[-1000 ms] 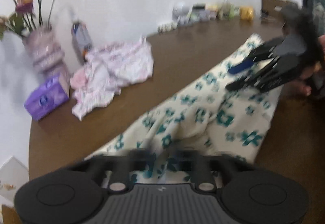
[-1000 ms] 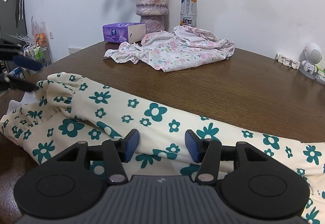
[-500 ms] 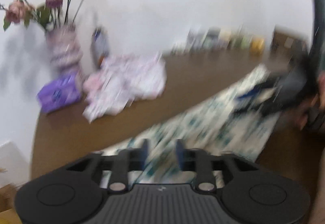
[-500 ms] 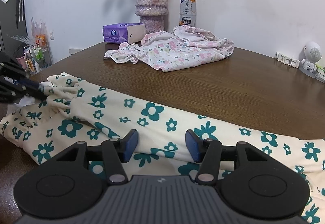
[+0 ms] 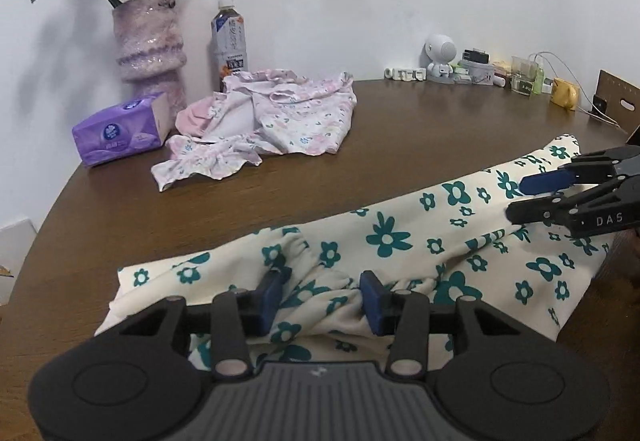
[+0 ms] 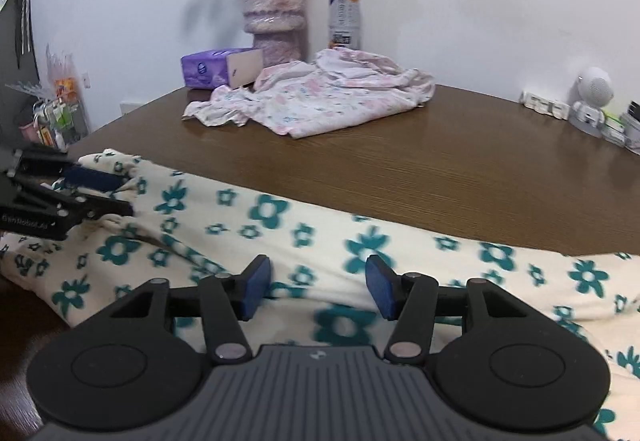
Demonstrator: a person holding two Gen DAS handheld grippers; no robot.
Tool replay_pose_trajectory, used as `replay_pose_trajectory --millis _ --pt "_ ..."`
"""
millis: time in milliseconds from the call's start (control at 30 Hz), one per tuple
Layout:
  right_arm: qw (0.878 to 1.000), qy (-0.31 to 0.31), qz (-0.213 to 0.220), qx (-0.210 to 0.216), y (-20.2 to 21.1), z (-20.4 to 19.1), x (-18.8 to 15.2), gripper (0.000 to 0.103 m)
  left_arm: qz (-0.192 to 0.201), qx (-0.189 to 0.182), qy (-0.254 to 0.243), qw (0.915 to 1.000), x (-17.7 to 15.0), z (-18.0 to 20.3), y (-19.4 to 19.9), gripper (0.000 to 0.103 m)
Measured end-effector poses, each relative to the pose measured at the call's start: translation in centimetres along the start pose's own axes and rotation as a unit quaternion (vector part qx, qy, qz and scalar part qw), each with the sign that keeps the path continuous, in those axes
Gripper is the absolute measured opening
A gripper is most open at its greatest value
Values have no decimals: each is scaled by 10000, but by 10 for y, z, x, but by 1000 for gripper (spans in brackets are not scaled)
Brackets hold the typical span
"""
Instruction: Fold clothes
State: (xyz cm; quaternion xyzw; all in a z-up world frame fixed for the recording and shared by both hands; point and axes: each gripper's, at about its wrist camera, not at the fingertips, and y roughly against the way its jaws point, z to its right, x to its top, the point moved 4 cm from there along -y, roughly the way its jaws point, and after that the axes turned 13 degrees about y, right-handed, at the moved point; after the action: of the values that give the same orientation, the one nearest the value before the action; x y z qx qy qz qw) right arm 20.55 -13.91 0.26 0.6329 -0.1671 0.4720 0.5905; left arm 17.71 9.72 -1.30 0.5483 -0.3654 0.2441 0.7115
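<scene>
We read "DAS" in pale letters on the black body of the right gripper (image 5: 520, 201), seen from the left wrist; on the left gripper (image 6: 110, 193), seen from the right wrist, a line of pale lettering is too blurred to make out; the label of the bottle (image 5: 229, 37) beside the vase (image 5: 149, 41) carries print too small to read.

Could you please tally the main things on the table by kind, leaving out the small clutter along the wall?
Garments: 2, the cream garment with teal flowers and the pink floral garment
Vases of flowers: 1, the vase
Bottles: 1, the bottle
Tissue packs: 1, the purple tissue pack
Total: 5
</scene>
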Motion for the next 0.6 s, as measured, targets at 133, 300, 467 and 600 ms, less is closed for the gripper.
replay_pose_trajectory --millis 133,300,467,600 --pt "9999 -33 -31 -127 3 12 -8 53 13 4 25 10000 0 -2 0 43" --pt "9992 -198 -49 -356 15 39 -24 53 61 11 57 10000 -2 -1 2 43" --pt "9971 -358 -87 -670 28 68 -41 41 83 2 72 9999 -3 -2 3 43" --pt "9948 -624 -108 -802 37 97 -56 40 45 20 92 9999 0 -1 5 43"
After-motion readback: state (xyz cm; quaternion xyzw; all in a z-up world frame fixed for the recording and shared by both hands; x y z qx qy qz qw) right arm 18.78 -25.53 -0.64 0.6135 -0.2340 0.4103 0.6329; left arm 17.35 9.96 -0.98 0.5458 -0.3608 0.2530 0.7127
